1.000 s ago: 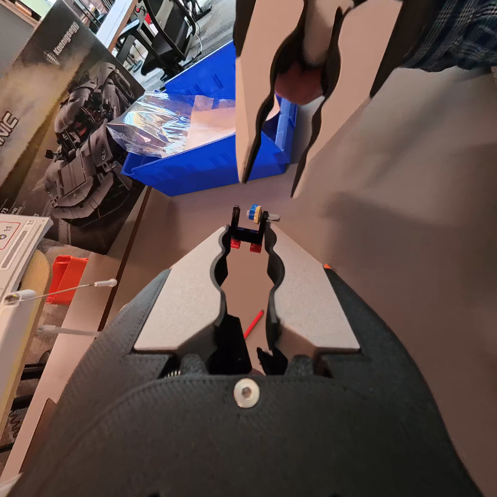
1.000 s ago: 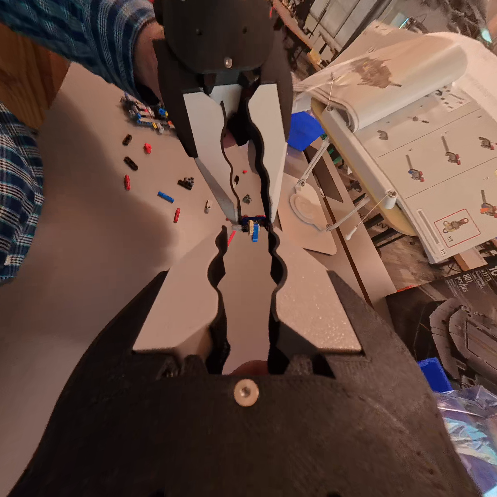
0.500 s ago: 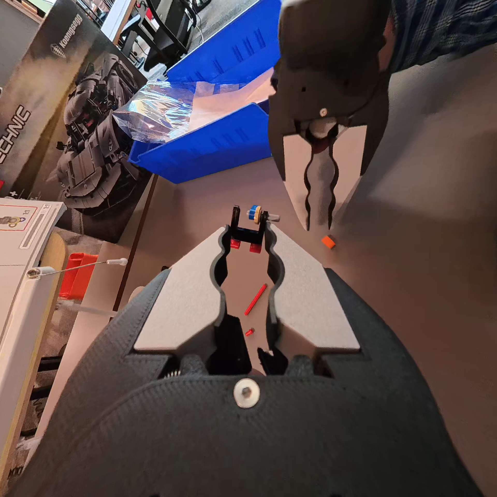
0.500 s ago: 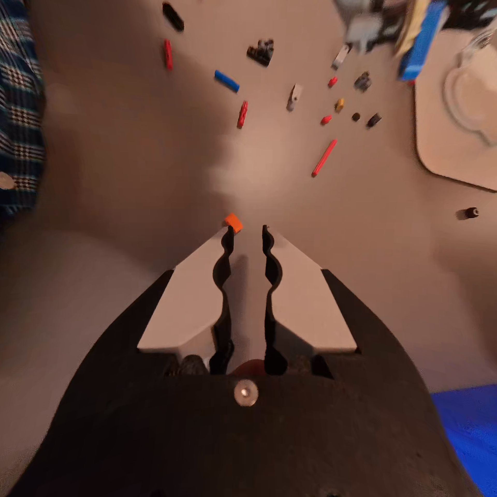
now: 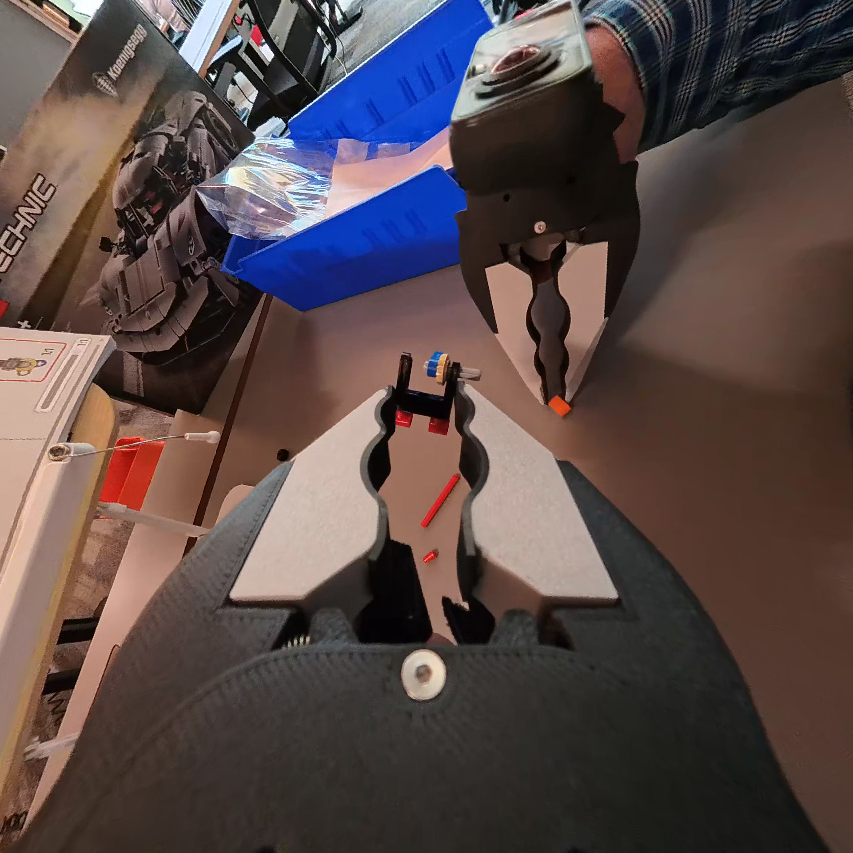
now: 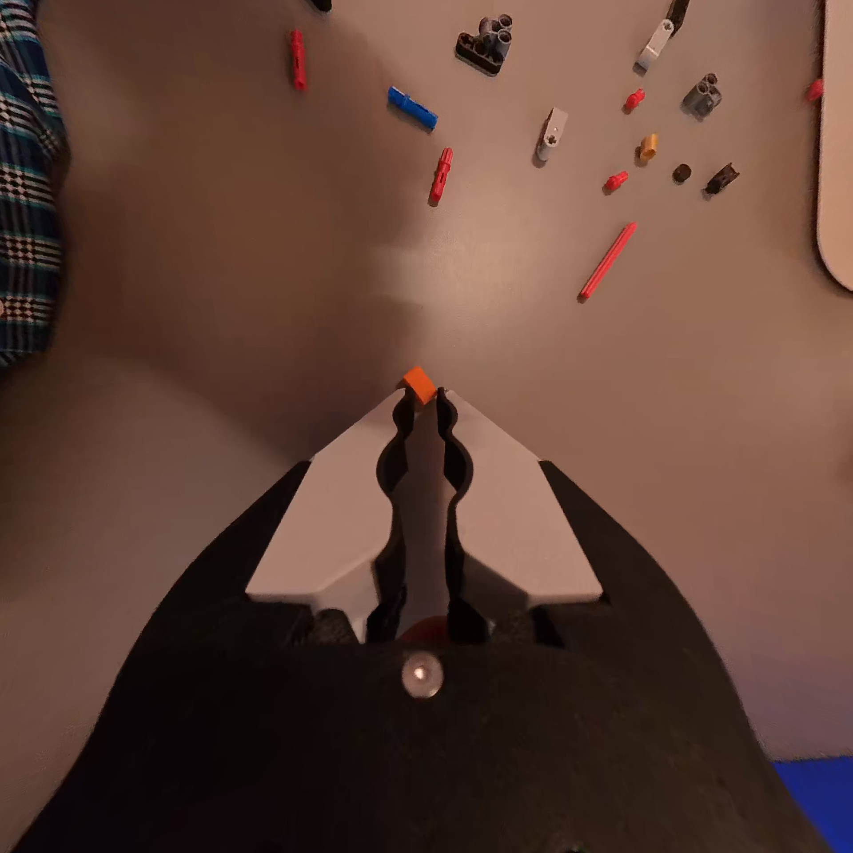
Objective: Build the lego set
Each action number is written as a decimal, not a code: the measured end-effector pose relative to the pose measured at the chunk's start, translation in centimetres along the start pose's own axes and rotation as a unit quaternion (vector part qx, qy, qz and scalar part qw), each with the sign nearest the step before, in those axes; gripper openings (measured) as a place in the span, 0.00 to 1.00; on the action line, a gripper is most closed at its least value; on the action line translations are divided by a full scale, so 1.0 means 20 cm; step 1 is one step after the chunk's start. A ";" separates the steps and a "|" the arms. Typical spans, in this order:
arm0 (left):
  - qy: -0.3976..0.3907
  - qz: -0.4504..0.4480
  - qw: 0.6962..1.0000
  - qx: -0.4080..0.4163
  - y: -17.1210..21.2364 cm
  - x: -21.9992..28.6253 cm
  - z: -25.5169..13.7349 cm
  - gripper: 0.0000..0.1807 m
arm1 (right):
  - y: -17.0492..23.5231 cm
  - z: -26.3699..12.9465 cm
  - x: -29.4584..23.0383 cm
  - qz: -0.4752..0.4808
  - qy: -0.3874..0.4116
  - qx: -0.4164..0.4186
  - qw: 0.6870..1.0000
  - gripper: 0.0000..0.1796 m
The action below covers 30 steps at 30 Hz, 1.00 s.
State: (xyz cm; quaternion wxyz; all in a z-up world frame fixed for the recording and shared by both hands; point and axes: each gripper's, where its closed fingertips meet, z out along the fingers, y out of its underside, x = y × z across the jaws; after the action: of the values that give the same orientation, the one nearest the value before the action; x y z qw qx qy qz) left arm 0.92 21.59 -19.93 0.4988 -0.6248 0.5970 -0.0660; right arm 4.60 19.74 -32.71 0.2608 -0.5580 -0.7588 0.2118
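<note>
My left gripper [image 5: 422,399] is shut on a small lego assembly [image 5: 422,401]: a black U-shaped frame with two red pins below, and a blue and yellow gear on a grey axle [image 5: 450,369] at its top right. It holds the assembly above the table. My right gripper [image 6: 421,393] points down at the table, its tips closed on a small orange piece [image 6: 419,383] that sits on the surface. In the left wrist view the right gripper [image 5: 556,392] and the orange piece [image 5: 559,406] show just right of the assembly.
Loose pieces lie beyond the right gripper: a long red axle [image 6: 608,261], red pins [image 6: 441,174], a blue pin [image 6: 412,107], grey connectors [image 6: 551,134]. A blue bin [image 5: 360,249] with a plastic bag [image 5: 263,194], the set's box [image 5: 115,184] and the instruction booklet [image 5: 37,415] stand at the left. The grippers' ends are close to 15 cm from one another.
My right gripper left the assembly, swung down to the table and narrowed its jaws around the orange piece. My left gripper kept hold of the assembly and hardly moved.
</note>
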 end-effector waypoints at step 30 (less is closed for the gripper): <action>-0.031 -0.023 0.999 0.003 -0.11 -0.15 0.01 0.12 | -0.51 -0.57 0.38 0.034 0.274 0.185 0.943 0.03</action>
State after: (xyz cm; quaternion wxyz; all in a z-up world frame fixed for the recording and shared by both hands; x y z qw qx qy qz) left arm 1.78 23.74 -16.94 0.5177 -0.6387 0.5661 -0.0601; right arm 2.49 24.47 -16.42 0.5500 -0.5618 -0.5860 0.1961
